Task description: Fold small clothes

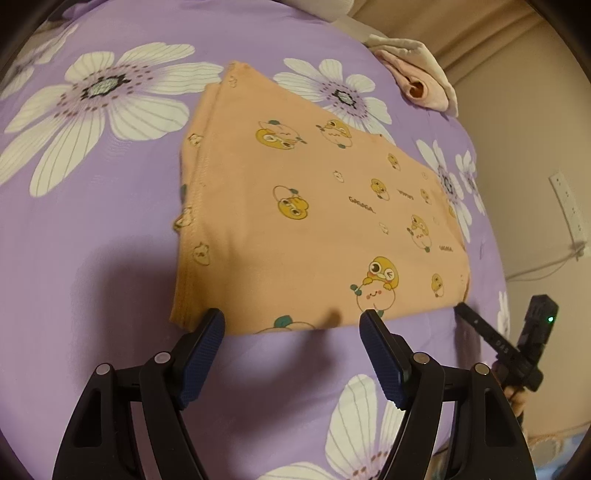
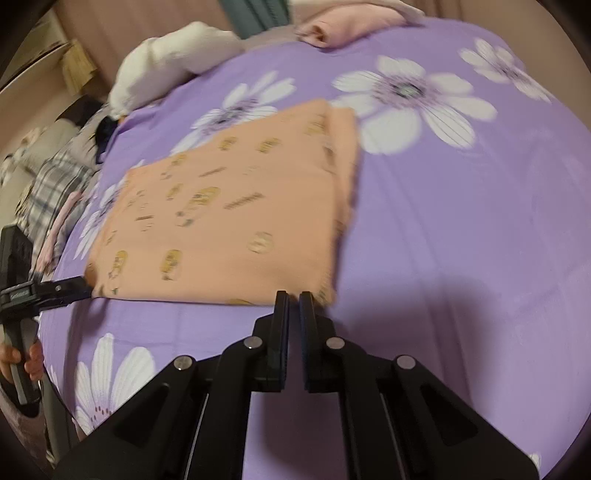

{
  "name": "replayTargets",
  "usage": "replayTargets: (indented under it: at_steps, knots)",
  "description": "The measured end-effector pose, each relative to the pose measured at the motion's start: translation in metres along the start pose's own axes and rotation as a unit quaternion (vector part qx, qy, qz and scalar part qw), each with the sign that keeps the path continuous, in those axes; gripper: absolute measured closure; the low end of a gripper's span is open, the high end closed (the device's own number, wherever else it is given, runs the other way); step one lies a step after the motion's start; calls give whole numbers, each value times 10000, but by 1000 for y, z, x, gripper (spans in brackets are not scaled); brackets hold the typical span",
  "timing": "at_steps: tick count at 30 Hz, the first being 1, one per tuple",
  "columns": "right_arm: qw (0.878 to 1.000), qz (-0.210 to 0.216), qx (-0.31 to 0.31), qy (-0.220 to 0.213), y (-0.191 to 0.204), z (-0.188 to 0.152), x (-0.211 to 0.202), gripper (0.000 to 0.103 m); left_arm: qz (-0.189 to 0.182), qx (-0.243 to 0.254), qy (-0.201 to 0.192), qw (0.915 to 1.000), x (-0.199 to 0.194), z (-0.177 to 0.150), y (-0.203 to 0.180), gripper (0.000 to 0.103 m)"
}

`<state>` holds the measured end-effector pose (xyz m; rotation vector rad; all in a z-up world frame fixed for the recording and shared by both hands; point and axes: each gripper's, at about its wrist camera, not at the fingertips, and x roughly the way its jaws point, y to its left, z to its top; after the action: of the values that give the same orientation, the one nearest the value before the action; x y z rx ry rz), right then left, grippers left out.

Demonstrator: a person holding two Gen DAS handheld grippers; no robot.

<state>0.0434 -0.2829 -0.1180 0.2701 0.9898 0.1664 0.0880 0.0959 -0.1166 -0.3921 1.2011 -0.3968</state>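
A folded orange garment [image 1: 303, 206] with yellow cartoon prints lies flat on the purple flowered bedsheet [image 1: 92, 258]. My left gripper [image 1: 293, 321] is open, its fingertips at the garment's near edge, holding nothing. In the right wrist view the same garment [image 2: 221, 221] lies ahead, blurred. My right gripper [image 2: 294, 295] is shut with its tips at the garment's near right corner; I cannot tell if cloth is between the pads. The right gripper also shows in the left wrist view [image 1: 461, 308] at the garment's right corner. The left gripper shows at the left of the right wrist view [image 2: 74, 286].
A rolled pink cloth [image 1: 421, 85] lies at the bed's far edge, also in the right wrist view [image 2: 343, 26]. A white pillow [image 2: 173, 59] and plaid clothes [image 2: 55, 184] lie at the far left. A wall with a power strip [image 1: 569, 206] is right of the bed.
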Motion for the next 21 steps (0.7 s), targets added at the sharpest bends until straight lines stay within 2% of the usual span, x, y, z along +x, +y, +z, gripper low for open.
replayTargets:
  at_steps: [4, 7, 10, 16, 21]
  knots:
    - [9988, -471, 72, -114, -10, 1, -9, 93, -76, -171, -22, 9998, -6, -5, 7, 28]
    - [9983, -559, 60, -183, -14, 1, -17, 92, -80, -331, -61, 9994, -14, -12, 14, 28]
    - [9984, -508, 13, -262, -10, -2, -24, 87, -169, -453, -163, 9987, -28, -20, 22, 28]
    - [9989, -128, -26, -459, 8, -4, -35, 79, -388, -825, -424, 9949, -50, -28, 41, 28]
    - [9984, 134, -117, -537, 28, -2, -37, 60, -539, -1259, -481, 9894, -49, -30, 56, 28]
